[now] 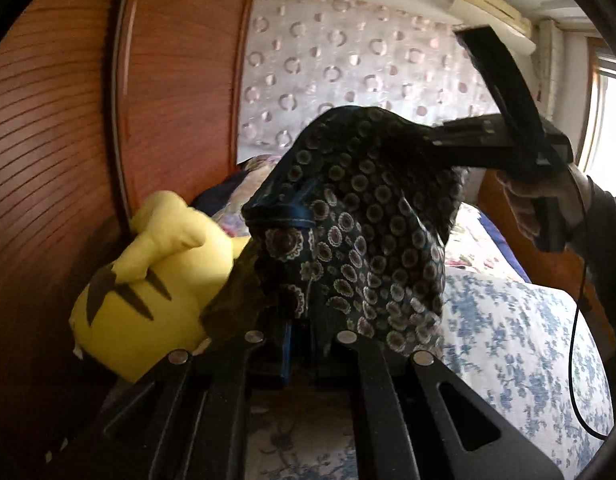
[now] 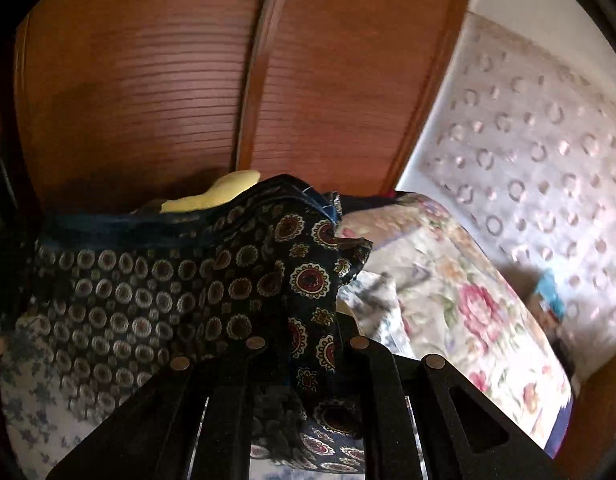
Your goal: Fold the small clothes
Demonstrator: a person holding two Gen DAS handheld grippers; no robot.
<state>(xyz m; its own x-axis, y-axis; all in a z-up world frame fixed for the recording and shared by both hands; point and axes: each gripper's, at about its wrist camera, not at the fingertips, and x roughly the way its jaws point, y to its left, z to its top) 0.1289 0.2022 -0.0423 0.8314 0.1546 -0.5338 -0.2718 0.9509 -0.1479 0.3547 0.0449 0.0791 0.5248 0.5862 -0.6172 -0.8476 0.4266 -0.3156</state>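
While both grippers are clamping the dark patterned garment (image 1: 359,216), it is hanging in the air above the bed (image 1: 519,320) instead of lying on it, presumably so the fabric can drop straight and its edges line up before a fold. In the left wrist view, the left gripper (image 1: 304,344) is pinching the lower part of the cloth with its jaws drawn together on it, and the right gripper (image 1: 439,146), held in a hand (image 1: 547,196), is gripping the upper end, so the cloth is being stretched between them. In the right wrist view, the right gripper (image 2: 308,348) is biting a bunched corner. A yellow plush toy (image 1: 148,280) is lying near the bed's far edge, against the wooden wardrobe (image 1: 68,120), just beside the hanging cloth. Judgement: the garment is not yet folded.
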